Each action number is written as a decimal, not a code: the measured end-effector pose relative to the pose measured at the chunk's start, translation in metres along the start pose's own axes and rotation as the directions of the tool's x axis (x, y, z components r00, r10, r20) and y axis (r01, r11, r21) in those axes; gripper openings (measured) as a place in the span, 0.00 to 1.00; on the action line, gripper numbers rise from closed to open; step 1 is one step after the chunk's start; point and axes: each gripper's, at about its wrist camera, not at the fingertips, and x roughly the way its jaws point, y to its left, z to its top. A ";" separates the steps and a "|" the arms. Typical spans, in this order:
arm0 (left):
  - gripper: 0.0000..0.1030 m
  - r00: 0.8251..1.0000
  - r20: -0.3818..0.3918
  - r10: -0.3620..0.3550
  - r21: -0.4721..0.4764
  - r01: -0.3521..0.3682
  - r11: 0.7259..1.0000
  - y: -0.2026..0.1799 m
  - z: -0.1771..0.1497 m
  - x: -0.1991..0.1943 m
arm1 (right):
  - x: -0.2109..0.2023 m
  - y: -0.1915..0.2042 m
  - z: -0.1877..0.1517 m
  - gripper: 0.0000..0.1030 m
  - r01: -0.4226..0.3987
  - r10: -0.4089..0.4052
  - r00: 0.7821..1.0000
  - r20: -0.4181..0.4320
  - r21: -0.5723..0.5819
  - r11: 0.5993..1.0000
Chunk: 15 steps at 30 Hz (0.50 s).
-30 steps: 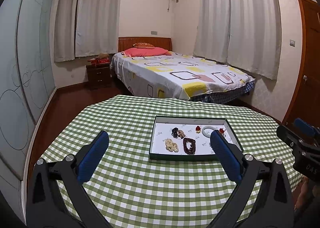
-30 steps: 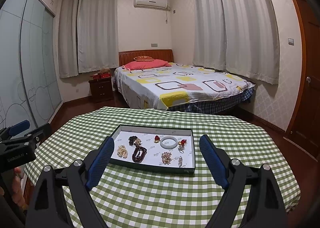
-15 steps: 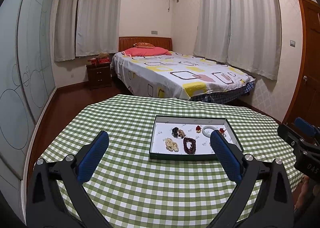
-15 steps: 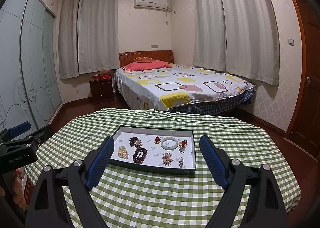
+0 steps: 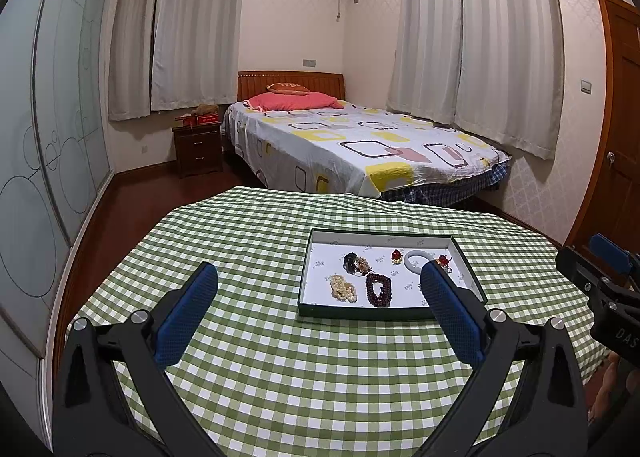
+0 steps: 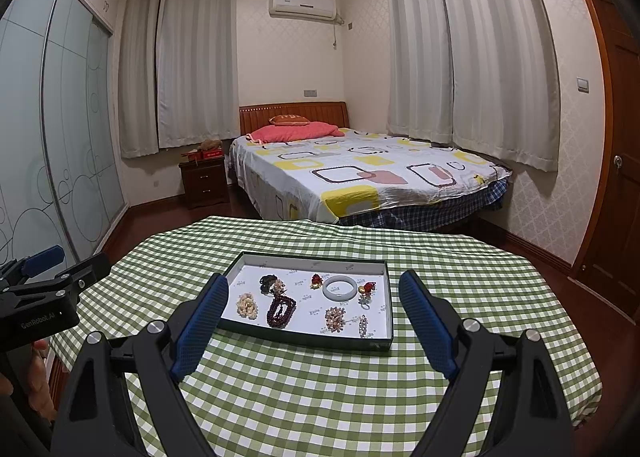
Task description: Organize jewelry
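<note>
A shallow tray point(image 5: 360, 313) point(image 6: 304, 337) with a dark green rim and white lining lies on the green checked tablecloth point(image 5: 320, 377). In it are several pieces: a white bangle point(image 5: 408, 260) point(image 6: 327, 289), a dark red bead bracelet point(image 5: 372, 289) point(image 6: 274, 313), a cream pearl cluster point(image 5: 343, 288) point(image 6: 246, 305) and small red and gold items. My left gripper point(image 5: 319, 267) hovers open, short of the tray and to its left. My right gripper point(image 6: 313, 277) is open too, centred in front of the tray. Nothing sits between either pair of blue pads.
A bed point(image 6: 360, 177) stands beyond the round table, with a nightstand point(image 6: 204, 181) beside it. Frosted sliding wardrobe doors point(image 5: 48, 137) line the left wall and a wooden door point(image 6: 616, 137) is at the right. A hand point(image 6: 36, 377) holds the left gripper's handle.
</note>
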 end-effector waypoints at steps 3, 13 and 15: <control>0.96 1.000 0.000 0.000 -0.001 0.000 1.000 0.000 0.000 0.001 | 0.000 0.001 0.000 0.82 0.000 0.000 1.000 -0.001 0.001 1.000; 0.96 1.000 0.004 -0.002 -0.001 0.002 1.000 0.001 0.000 0.001 | 0.000 0.002 -0.001 0.82 -0.001 0.001 1.000 0.001 0.000 1.000; 0.96 1.000 0.004 0.004 0.000 -0.004 1.000 0.001 -0.001 0.002 | 0.000 0.001 -0.001 0.82 -0.001 0.001 1.000 0.000 0.001 1.000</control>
